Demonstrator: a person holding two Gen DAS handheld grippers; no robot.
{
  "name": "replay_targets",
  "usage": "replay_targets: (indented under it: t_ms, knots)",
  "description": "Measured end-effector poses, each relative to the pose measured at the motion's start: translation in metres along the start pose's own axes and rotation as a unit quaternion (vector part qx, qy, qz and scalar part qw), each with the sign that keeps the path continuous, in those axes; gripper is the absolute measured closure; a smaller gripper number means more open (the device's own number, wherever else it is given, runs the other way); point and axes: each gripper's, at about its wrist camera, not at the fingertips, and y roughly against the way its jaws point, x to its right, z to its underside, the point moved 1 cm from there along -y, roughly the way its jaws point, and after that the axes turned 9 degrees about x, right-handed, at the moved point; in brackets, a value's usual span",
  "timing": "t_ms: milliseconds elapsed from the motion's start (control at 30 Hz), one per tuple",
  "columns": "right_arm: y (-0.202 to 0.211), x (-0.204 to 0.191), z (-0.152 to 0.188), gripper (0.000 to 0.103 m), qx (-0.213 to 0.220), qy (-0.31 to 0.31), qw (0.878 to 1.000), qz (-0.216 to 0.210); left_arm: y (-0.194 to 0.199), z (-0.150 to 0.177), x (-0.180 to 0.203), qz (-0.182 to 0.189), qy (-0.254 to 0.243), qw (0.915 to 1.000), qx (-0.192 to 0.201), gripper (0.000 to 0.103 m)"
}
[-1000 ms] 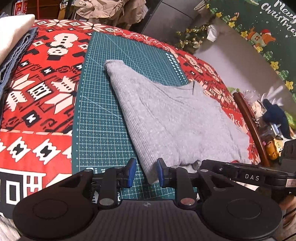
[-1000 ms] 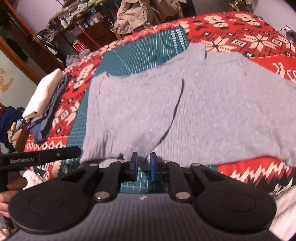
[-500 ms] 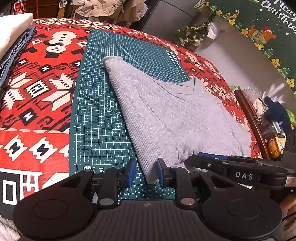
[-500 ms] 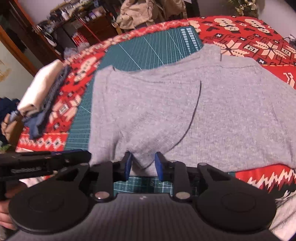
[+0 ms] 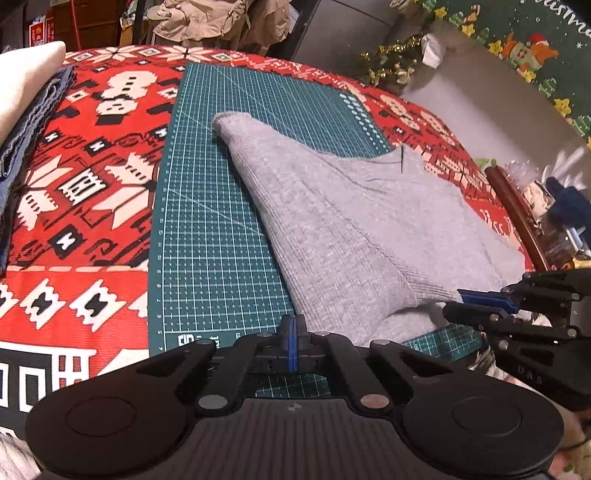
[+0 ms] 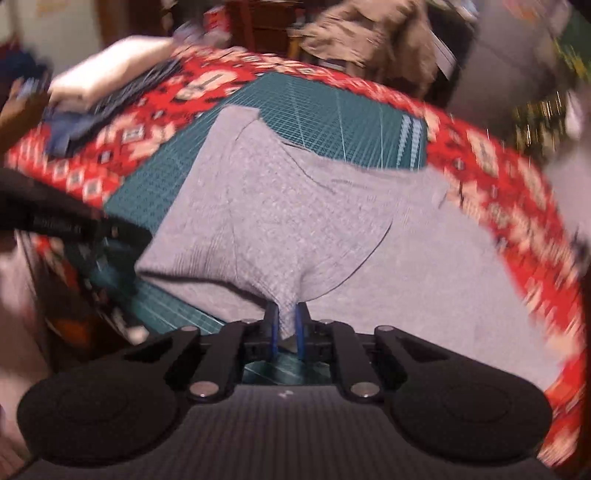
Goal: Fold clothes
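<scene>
The grey garment [image 5: 354,229] lies partly folded on the green cutting mat [image 5: 207,229], which rests on a red patterned cloth [image 5: 85,177] covering the work surface. In the left wrist view the garment occupies the centre and right of the frame, running from a narrow rounded end at upper centre down to its wide near edge at lower right. One folded-over layer lies on top of the body of the garment.

Left gripper [image 5: 292,341]: clenched. The two blue pads meet at lower centre of the frame, just beside the near left corner of the garment. Whether any fabric is caught between them cannot be told from this view.

Right gripper [image 6: 285,326]: grasping the grey garment. In the right wrist view a gathered point of fabric sits between the blue fingers [image 6: 300,328] at lower centre, and the cloth rises toward the tool in a peak. This view is blurred. In the left wrist view the same tool appears at the right edge, its blue pads against the near edge of the garment.

A stack of folded clothes [image 5: 26,96], white on top of dark blue, sits at the upper left edge of the left wrist view, well apart from the garment. A beige jacket [image 5: 207,18] hangs at top centre.
</scene>
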Motion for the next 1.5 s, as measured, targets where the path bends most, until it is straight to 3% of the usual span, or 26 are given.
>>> replay_targets:
  t_ms: [67,200,267,433,600,700,833,933,1100,1133,1200,1400,1500]
  knots:
    - [-0.001,-0.005,0.0,0.093,-0.006,0.039,0.999,-0.011,0.001,0.0,-0.001,0.01,0.007,0.9999,-0.001,0.103]
    - [-0.006,-0.011,0.004,0.09,-0.01,0.042,0.999,-0.013,0.011,-0.003,0.003,0.034,0.006,0.9994,0.011,0.103]
    - [-0.005,-0.008,0.008,0.08,-0.011,0.024,1.0,-0.013,0.015,-0.003,0.006,0.04,0.001,0.999,0.016,0.102]
    - [0.007,0.022,0.022,0.08,0.005,-0.107,0.994,-0.038,0.021,-0.005,0.019,0.05,-0.025,0.9981,0.026,0.101]
    - [0.014,0.069,0.03,0.079,0.046,-0.252,0.966,-0.04,0.019,-0.004,0.036,0.055,-0.061,0.9962,0.029,0.1]
    - [0.009,0.095,0.028,0.079,0.073,-0.295,0.952,-0.027,0.011,-0.004,0.039,0.05,-0.065,0.9964,0.024,0.1]
    - [-0.01,0.116,0.016,0.079,0.09,-0.305,0.948,-0.022,0.001,-0.002,0.037,0.044,-0.067,0.9966,0.016,0.1]
    - [-0.03,0.118,0.003,0.079,0.103,-0.269,0.958,0.002,-0.009,0.002,0.035,0.032,-0.069,0.9971,0.0,0.1]
    - [-0.057,0.115,-0.011,0.079,0.109,-0.244,0.964,0.006,-0.01,0.003,0.031,0.033,-0.067,0.9972,-0.003,0.1]
    - [-0.062,0.112,-0.014,0.081,0.105,-0.236,0.966,0.005,-0.01,0.003,0.03,0.033,-0.065,0.9973,-0.004,0.1]
    - [-0.064,0.106,-0.017,0.103,0.104,-0.216,0.971,0.012,-0.011,0.003,0.029,0.034,-0.062,0.9974,-0.004,0.1]
    - [-0.042,0.099,-0.028,0.103,0.147,-0.185,0.969,0.073,-0.012,0.002,0.025,0.038,-0.054,0.9978,-0.006,0.1]
    - [-0.052,0.1,-0.034,0.103,0.134,-0.179,0.972,0.076,-0.012,0.002,0.023,0.039,-0.051,0.9979,-0.007,0.1]
